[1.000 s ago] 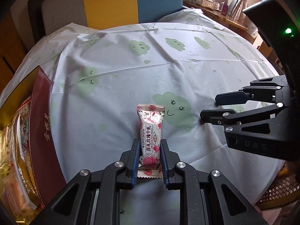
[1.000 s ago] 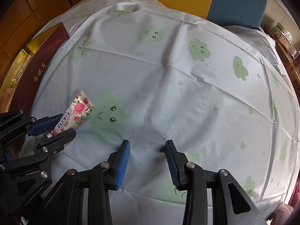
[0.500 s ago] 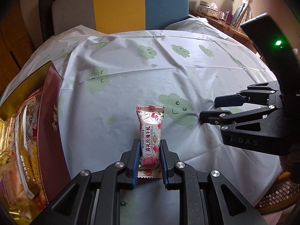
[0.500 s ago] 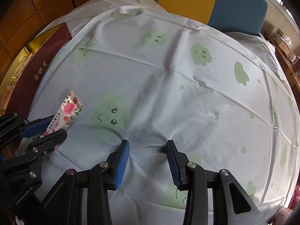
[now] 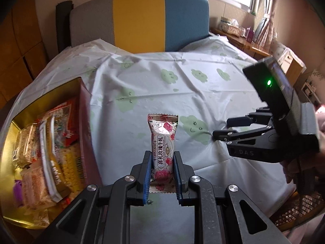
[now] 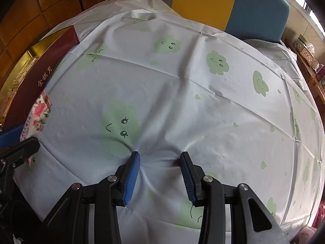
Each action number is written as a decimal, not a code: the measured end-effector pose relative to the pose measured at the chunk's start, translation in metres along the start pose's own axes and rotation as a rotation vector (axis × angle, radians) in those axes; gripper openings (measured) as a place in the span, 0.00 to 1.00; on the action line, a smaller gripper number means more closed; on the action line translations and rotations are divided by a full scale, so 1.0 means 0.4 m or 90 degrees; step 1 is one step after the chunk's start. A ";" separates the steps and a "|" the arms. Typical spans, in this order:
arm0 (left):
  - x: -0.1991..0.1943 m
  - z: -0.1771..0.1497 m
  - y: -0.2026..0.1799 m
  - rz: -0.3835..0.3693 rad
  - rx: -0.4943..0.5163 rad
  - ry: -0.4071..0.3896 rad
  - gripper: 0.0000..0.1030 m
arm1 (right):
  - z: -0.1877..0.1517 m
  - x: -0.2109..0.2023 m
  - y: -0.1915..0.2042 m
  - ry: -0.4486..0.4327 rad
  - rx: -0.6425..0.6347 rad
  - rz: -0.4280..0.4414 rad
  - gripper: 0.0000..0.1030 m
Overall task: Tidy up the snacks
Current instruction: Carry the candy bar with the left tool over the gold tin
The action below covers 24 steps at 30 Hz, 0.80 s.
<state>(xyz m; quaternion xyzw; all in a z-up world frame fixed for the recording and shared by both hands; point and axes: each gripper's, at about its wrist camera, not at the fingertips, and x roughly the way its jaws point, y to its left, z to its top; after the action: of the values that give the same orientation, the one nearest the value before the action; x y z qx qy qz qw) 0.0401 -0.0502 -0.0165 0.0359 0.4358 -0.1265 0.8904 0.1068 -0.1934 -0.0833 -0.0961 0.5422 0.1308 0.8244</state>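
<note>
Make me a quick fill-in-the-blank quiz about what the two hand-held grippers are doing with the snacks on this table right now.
1. The left hand-held gripper is shut on a rose-patterned ____ packet.
2. The right hand-held gripper holds nothing; its fingertips press into the ____.
3. The open box of snacks has a ____ interior.

Missing words: nougat; tablecloth; gold
</note>
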 end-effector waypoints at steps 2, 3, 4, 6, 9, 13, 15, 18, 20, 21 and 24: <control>-0.022 -0.004 0.023 0.005 -0.016 -0.007 0.20 | -0.005 -0.005 0.002 -0.001 -0.003 -0.002 0.40; -0.031 -0.007 0.037 0.008 -0.026 -0.008 0.20 | -0.008 -0.010 0.004 -0.001 -0.005 -0.004 0.40; -0.038 -0.010 0.052 0.015 -0.036 -0.009 0.20 | -0.010 -0.014 0.006 -0.001 -0.007 -0.005 0.40; -0.053 -0.016 0.084 0.026 -0.058 -0.011 0.20 | -0.011 -0.016 0.008 -0.002 -0.010 -0.008 0.40; -0.077 -0.027 0.134 0.046 -0.090 -0.016 0.20 | -0.016 -0.022 0.011 -0.003 -0.013 -0.010 0.40; -0.117 -0.038 0.212 0.077 -0.138 -0.029 0.20 | -0.018 -0.028 0.013 -0.003 -0.013 -0.011 0.40; -0.135 -0.045 0.256 0.098 -0.162 -0.033 0.20 | -0.020 -0.031 0.015 -0.003 -0.015 -0.012 0.40; -0.163 -0.072 0.336 0.129 -0.209 -0.032 0.20 | -0.017 -0.029 0.015 -0.002 -0.016 -0.013 0.40; -0.181 -0.095 0.392 0.156 -0.241 -0.030 0.20 | -0.017 -0.030 0.015 -0.002 -0.017 -0.014 0.40; -0.194 -0.111 0.428 0.173 -0.262 -0.031 0.20 | -0.017 -0.030 0.016 -0.003 -0.018 -0.016 0.40; -0.216 -0.161 0.518 0.205 -0.330 -0.022 0.20 | -0.015 -0.029 0.018 -0.003 -0.023 -0.023 0.40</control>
<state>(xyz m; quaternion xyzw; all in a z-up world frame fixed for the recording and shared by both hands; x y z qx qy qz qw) -0.0071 0.1780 0.0021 -0.1258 0.4271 0.1307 0.8858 0.0950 -0.1898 -0.0750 -0.1200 0.5359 0.1259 0.8262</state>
